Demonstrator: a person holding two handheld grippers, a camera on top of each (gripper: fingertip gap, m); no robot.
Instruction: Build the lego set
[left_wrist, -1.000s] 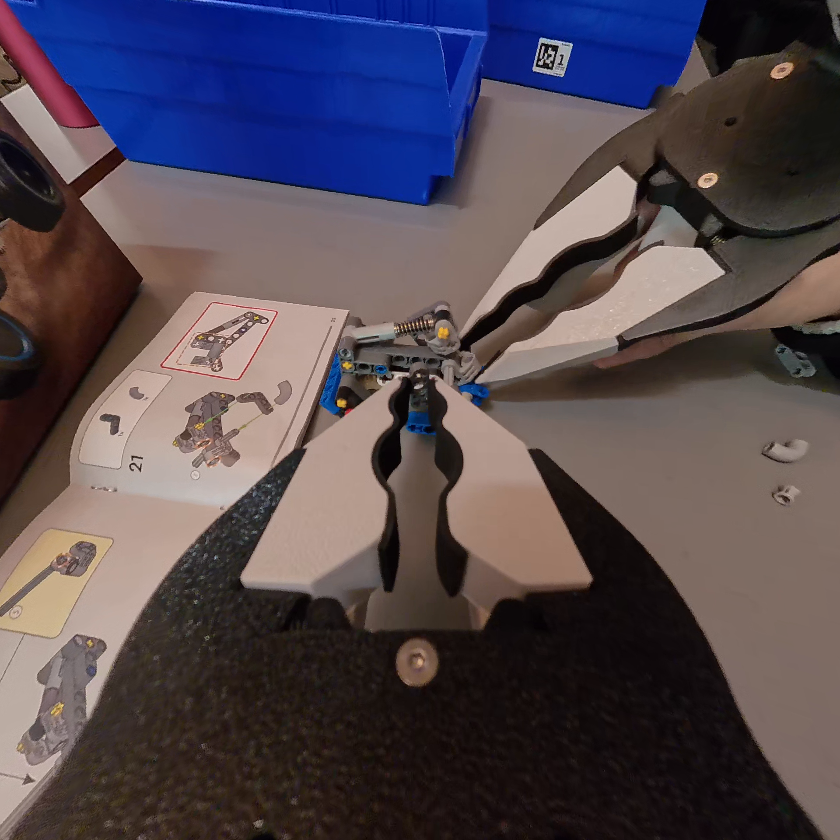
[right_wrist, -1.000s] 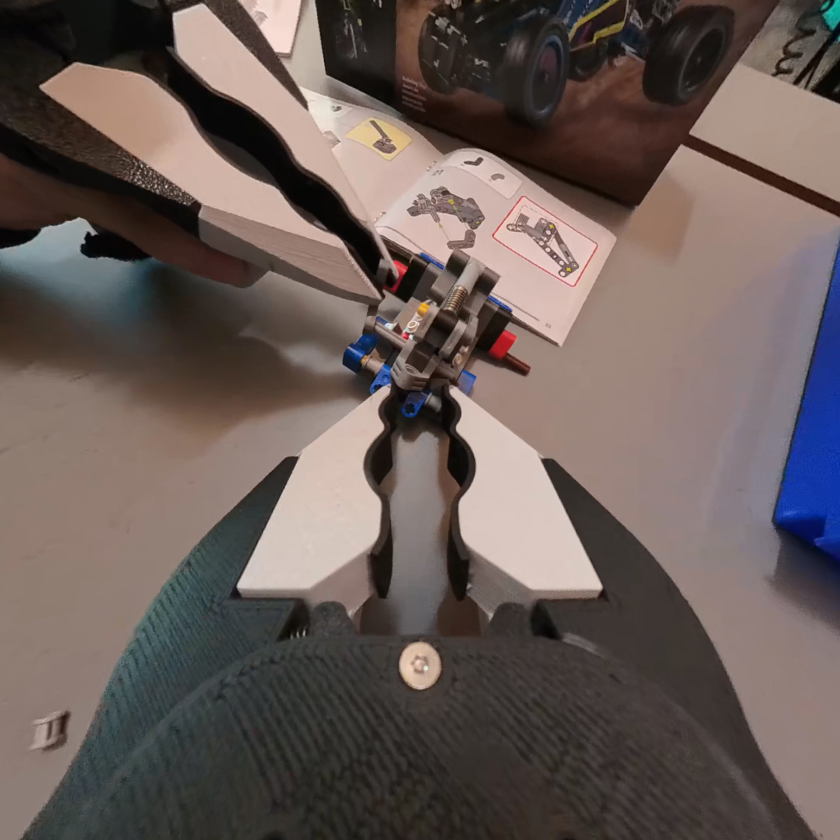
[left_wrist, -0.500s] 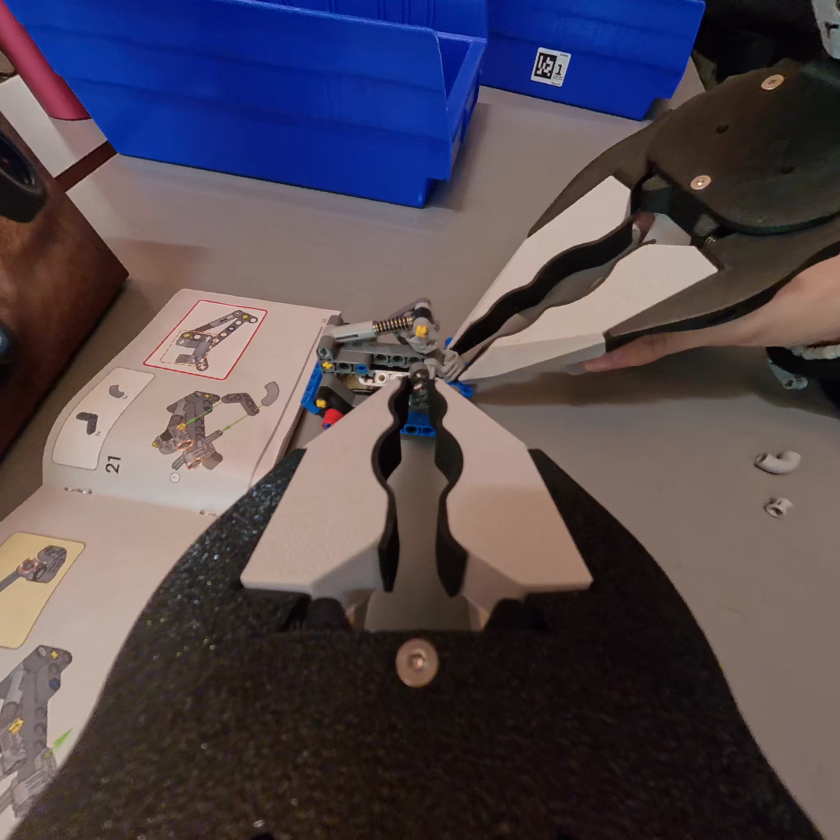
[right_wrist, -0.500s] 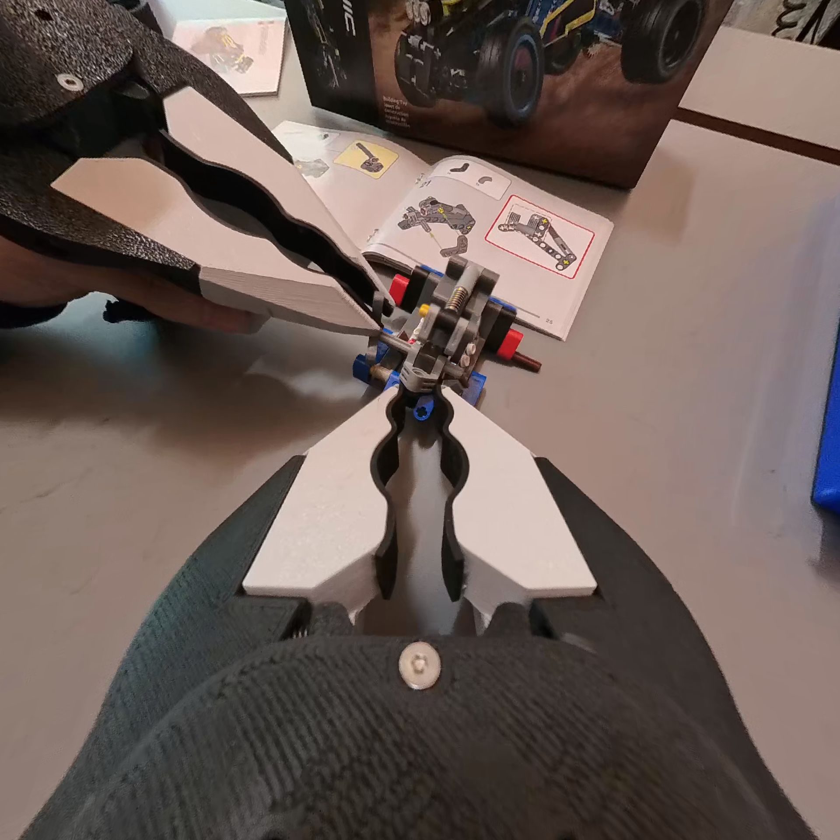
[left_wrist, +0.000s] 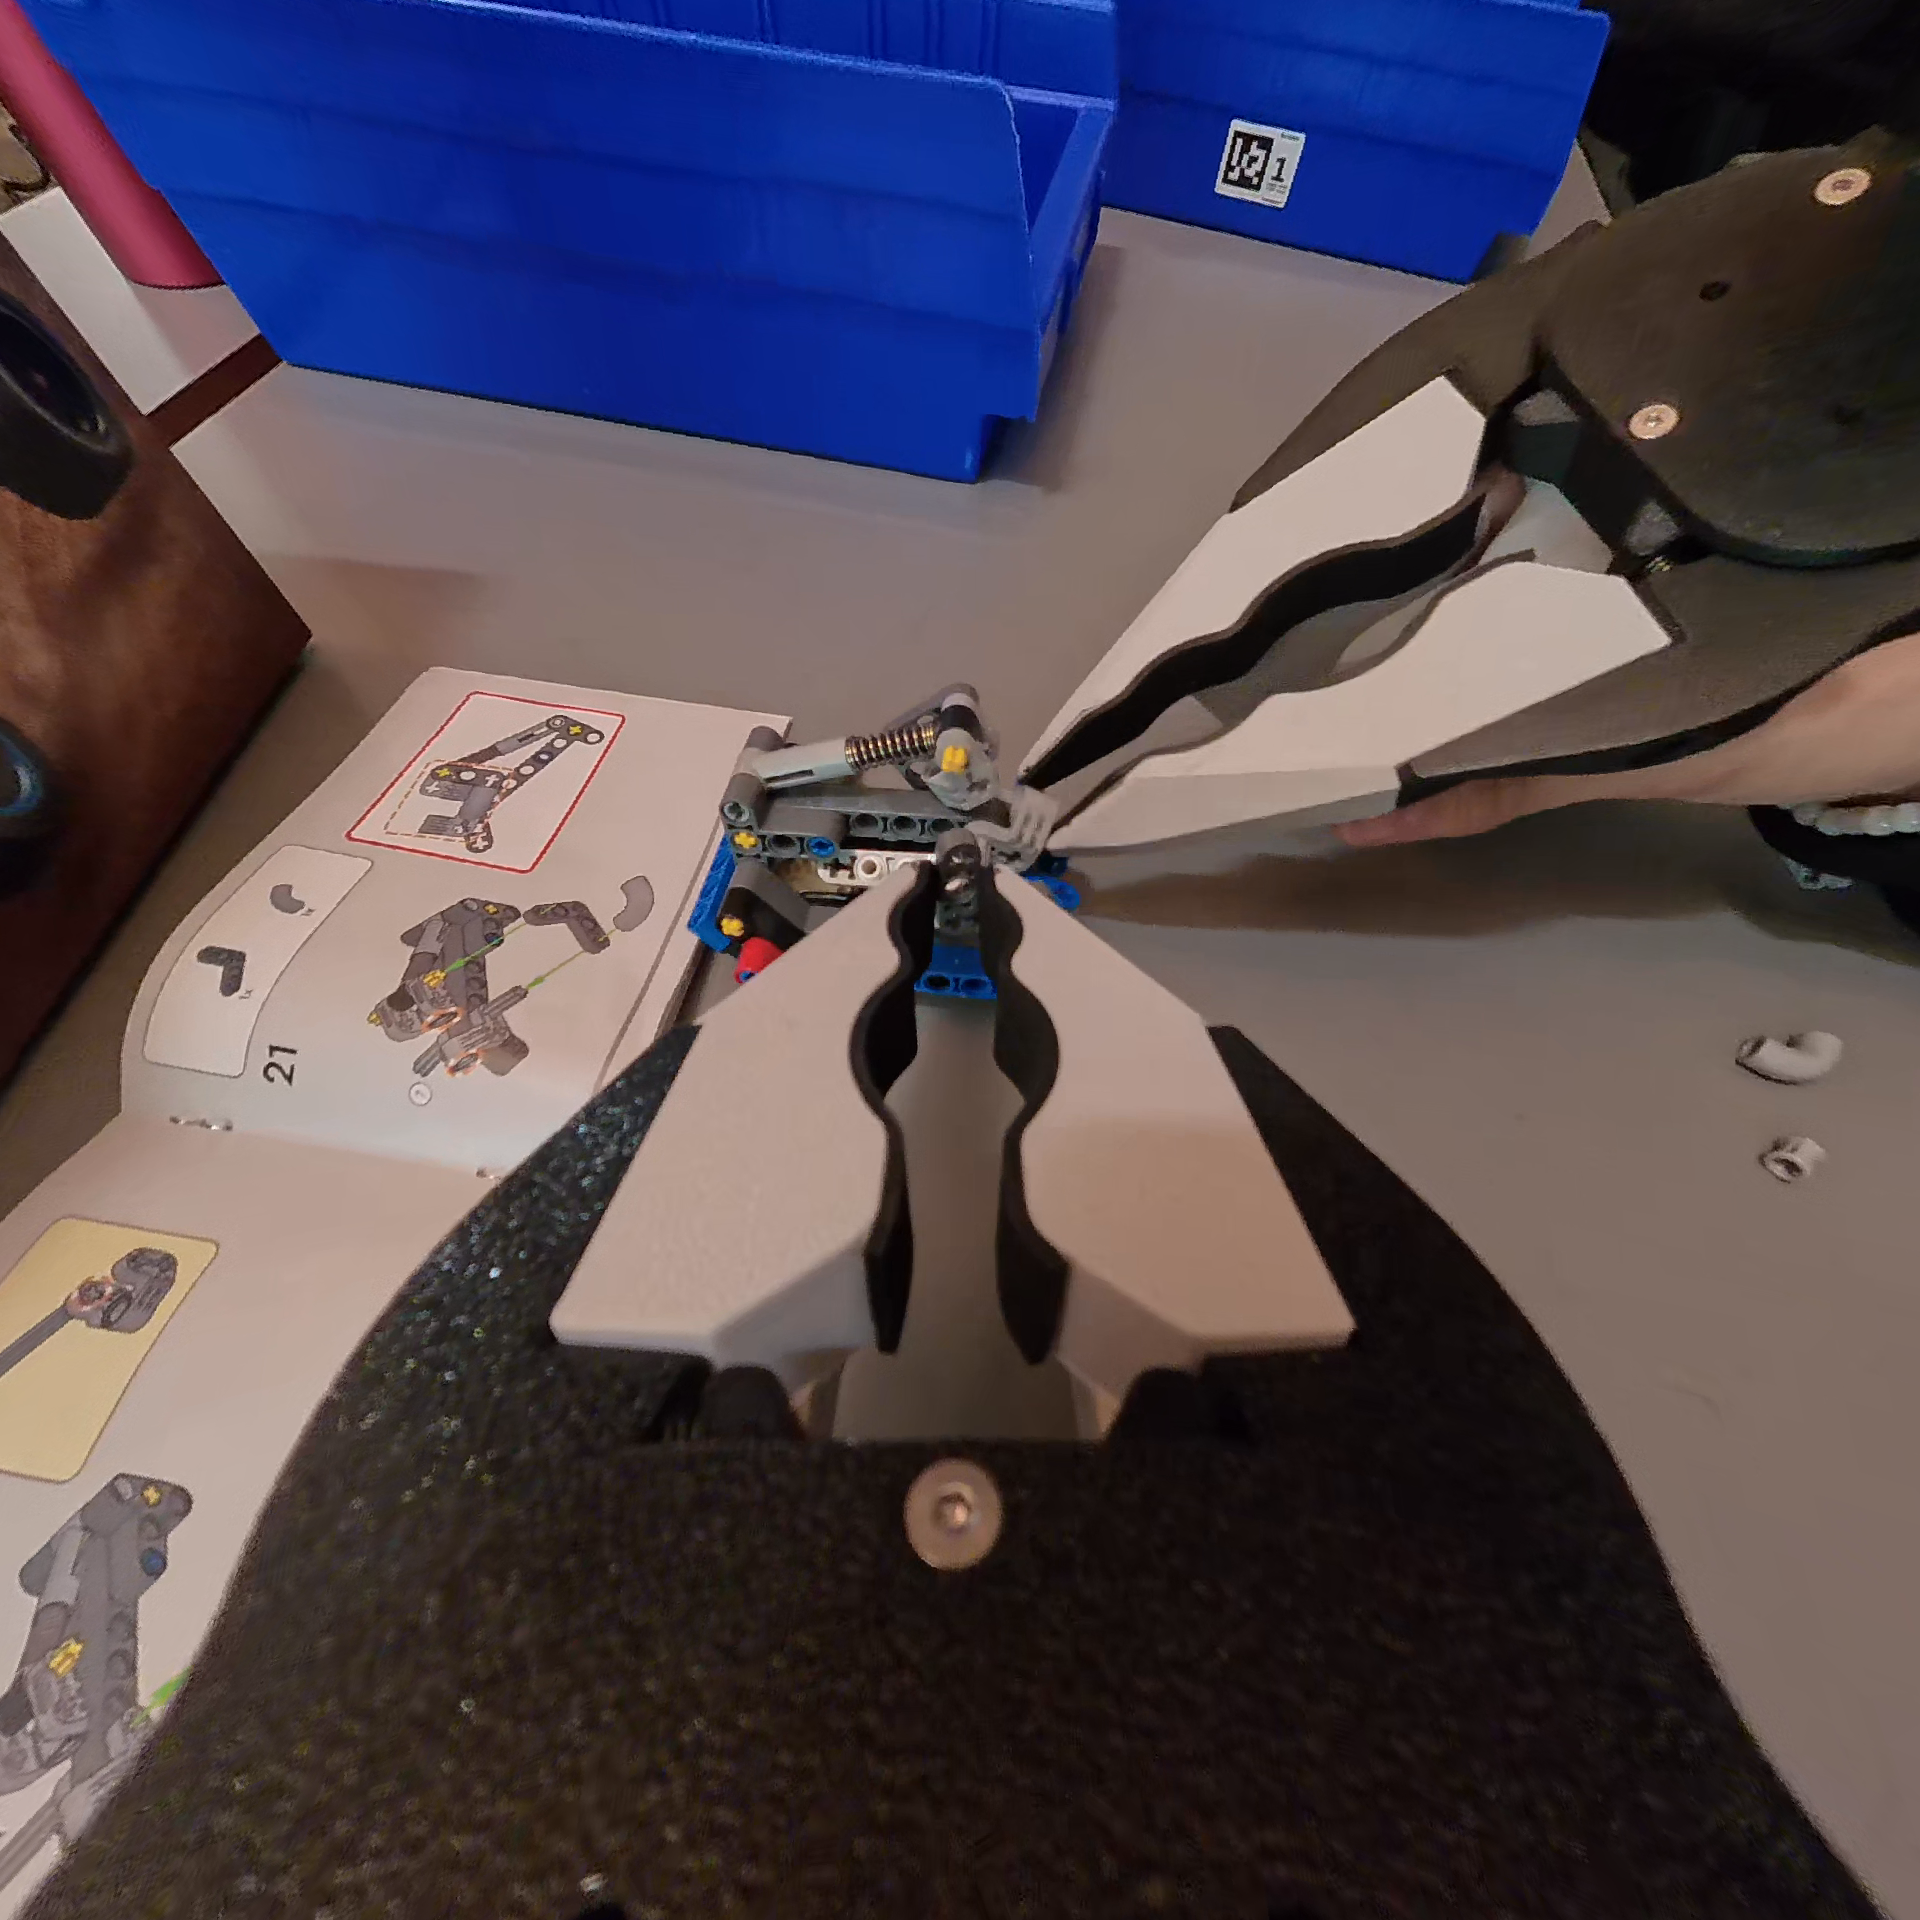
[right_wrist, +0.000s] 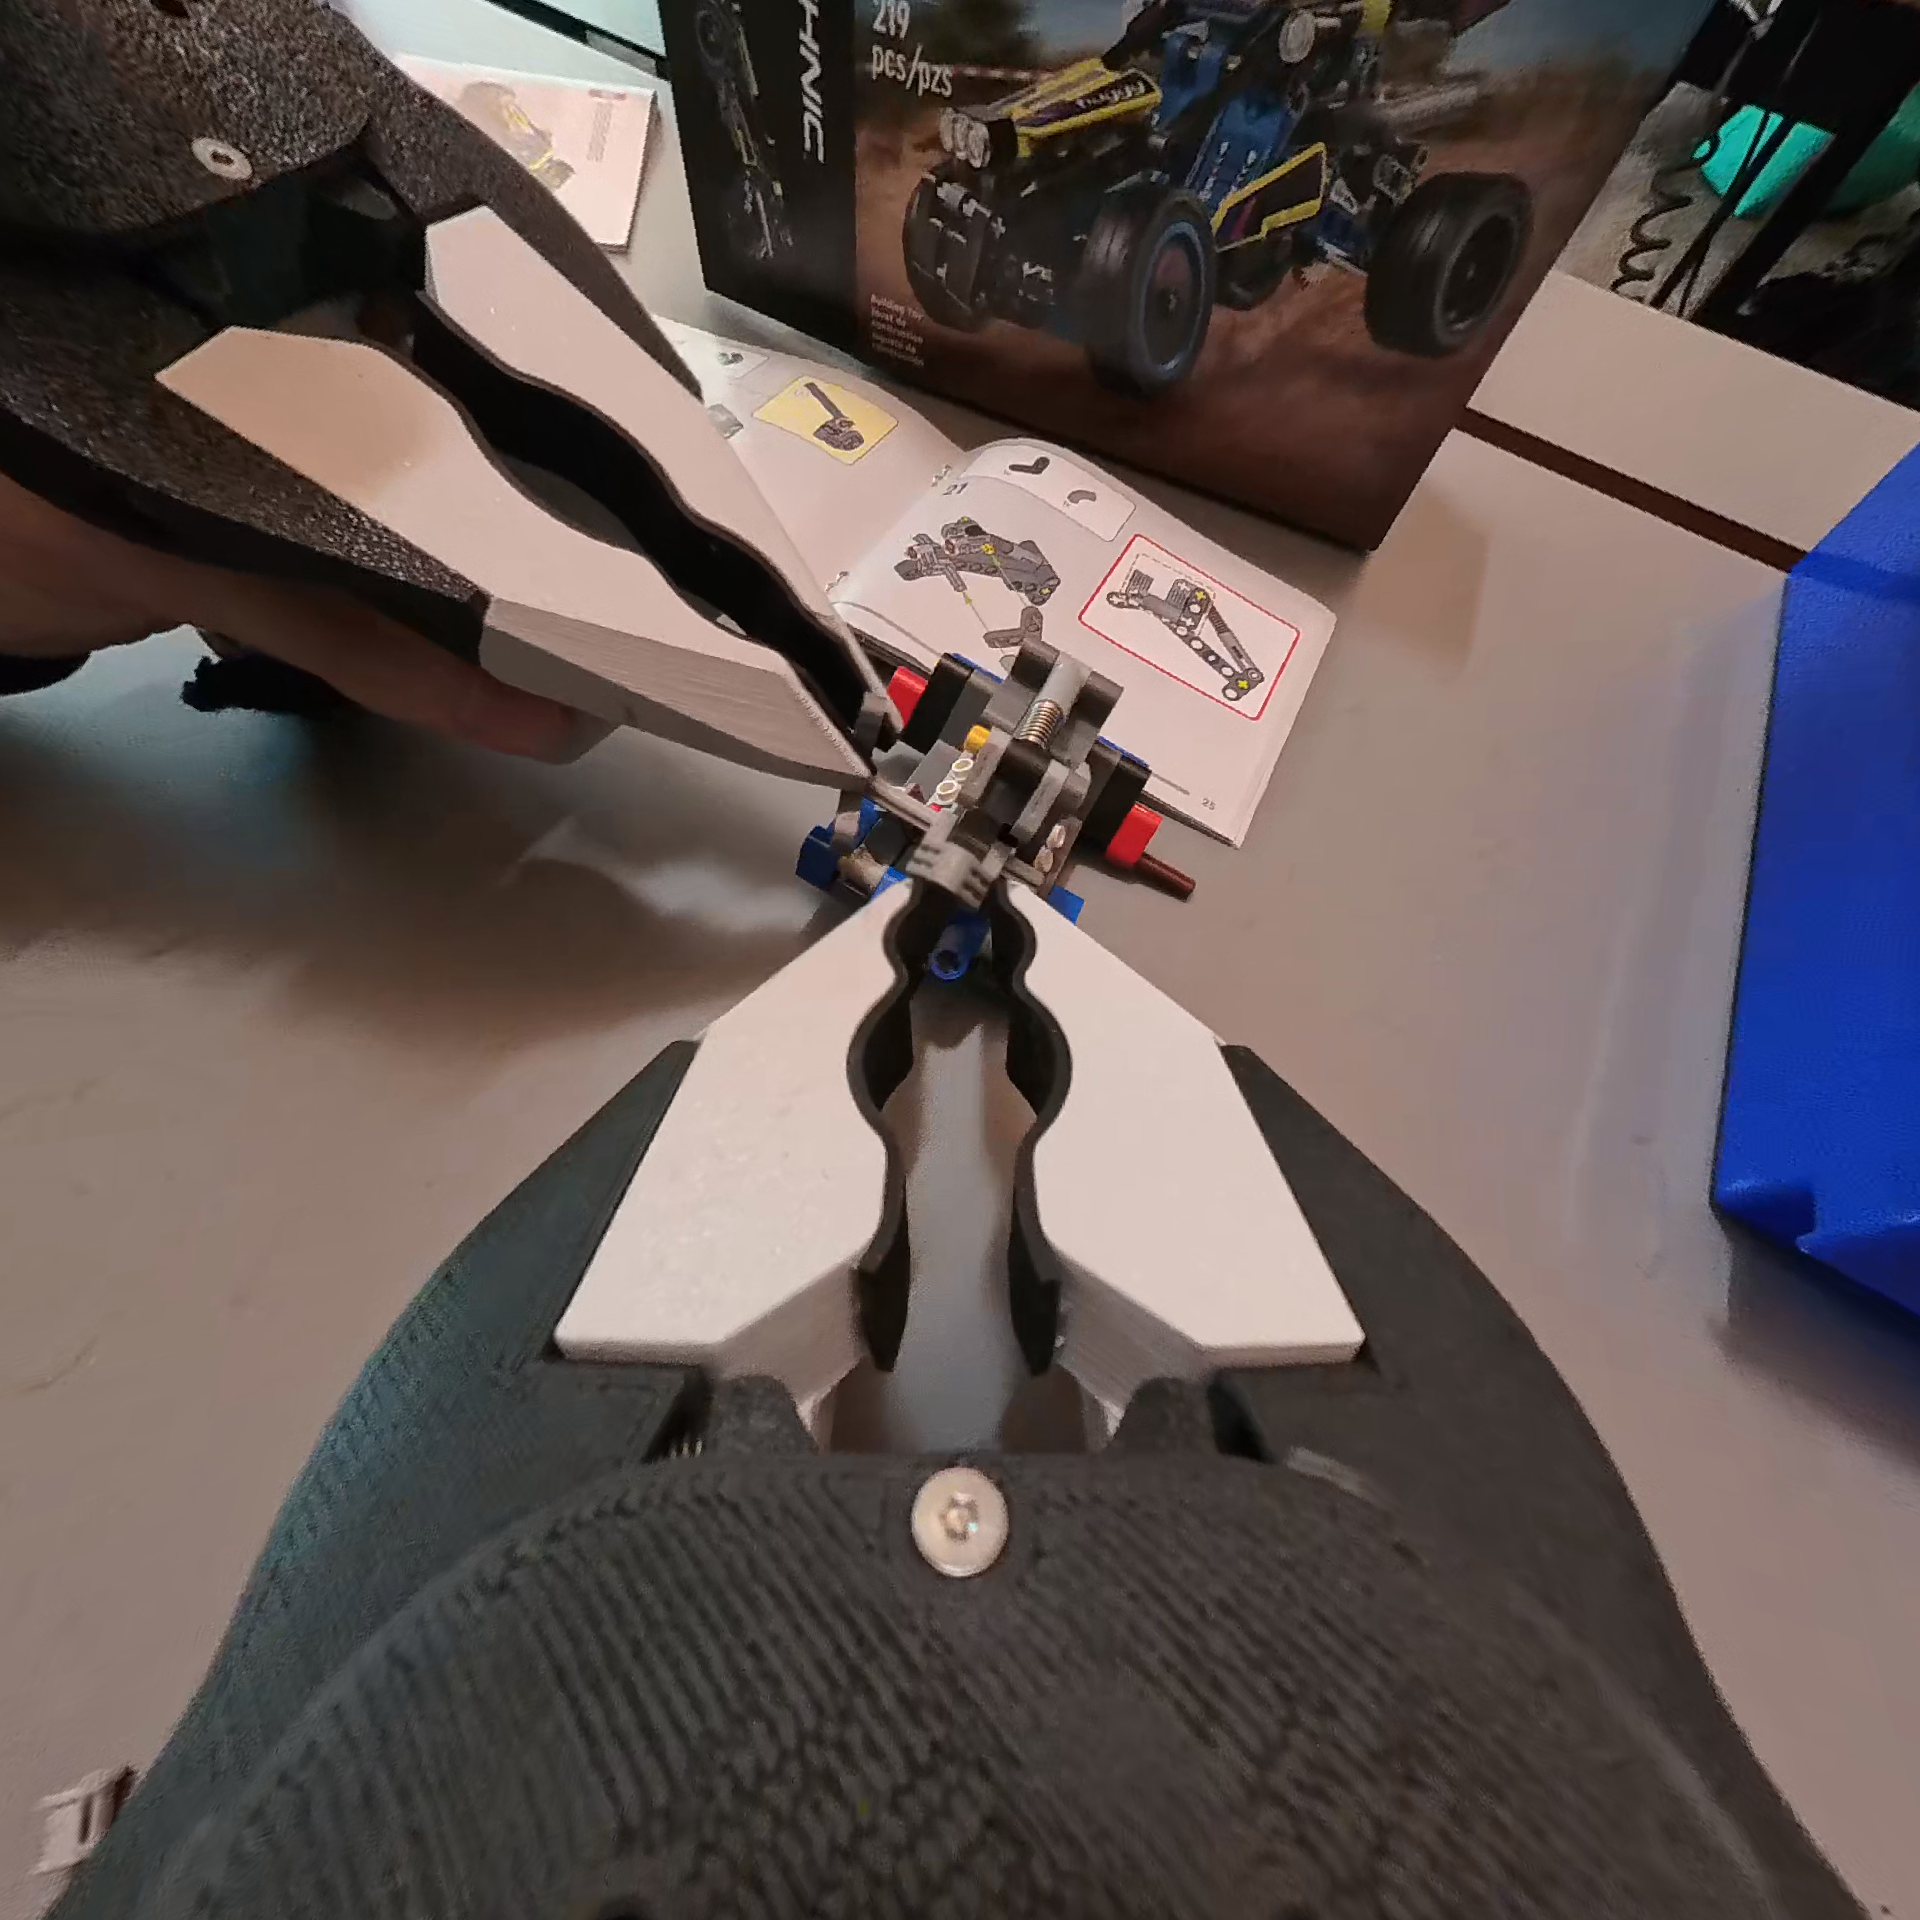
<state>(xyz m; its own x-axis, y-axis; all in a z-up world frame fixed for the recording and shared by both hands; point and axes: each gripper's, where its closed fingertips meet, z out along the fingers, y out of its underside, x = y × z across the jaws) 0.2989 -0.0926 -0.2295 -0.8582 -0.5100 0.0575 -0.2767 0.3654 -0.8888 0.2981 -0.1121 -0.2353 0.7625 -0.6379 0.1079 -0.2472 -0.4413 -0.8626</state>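
A small brick assembly (left_wrist: 862, 821) of grey, black and blue beams with a metal spring strut stands on the grey table next to an open instruction booklet (left_wrist: 468, 883). My left gripper (left_wrist: 958, 883) is shut on a dark grey upright beam at the assembly's near side. It also shows in the right wrist view (right_wrist: 868, 743), coming in from the upper left. My right gripper (right_wrist: 951, 894) is shut on a light grey ribbed connector (right_wrist: 951, 868) at the end of the assembly (right_wrist: 1029, 748). In the left wrist view the right gripper (left_wrist: 1034, 821) comes in from the right, with its tips on that connector (left_wrist: 1023, 821).
Blue bins (left_wrist: 623, 208) stand behind the assembly, one also at the right (right_wrist: 1849, 935). The set's box (right_wrist: 1143, 208) stands behind the booklet (right_wrist: 1091, 582). Two small light grey parts (left_wrist: 1782, 1055) (left_wrist: 1787, 1155) lie loose on the table, and another (right_wrist: 78, 1813) sits near my right gripper. My two grippers' fingertips are within a few centimetres of each other.
My right gripper's fingers closed in from a wider stance onto the grey connector. The left gripper stayed shut on the assembly, which shifted only slightly.
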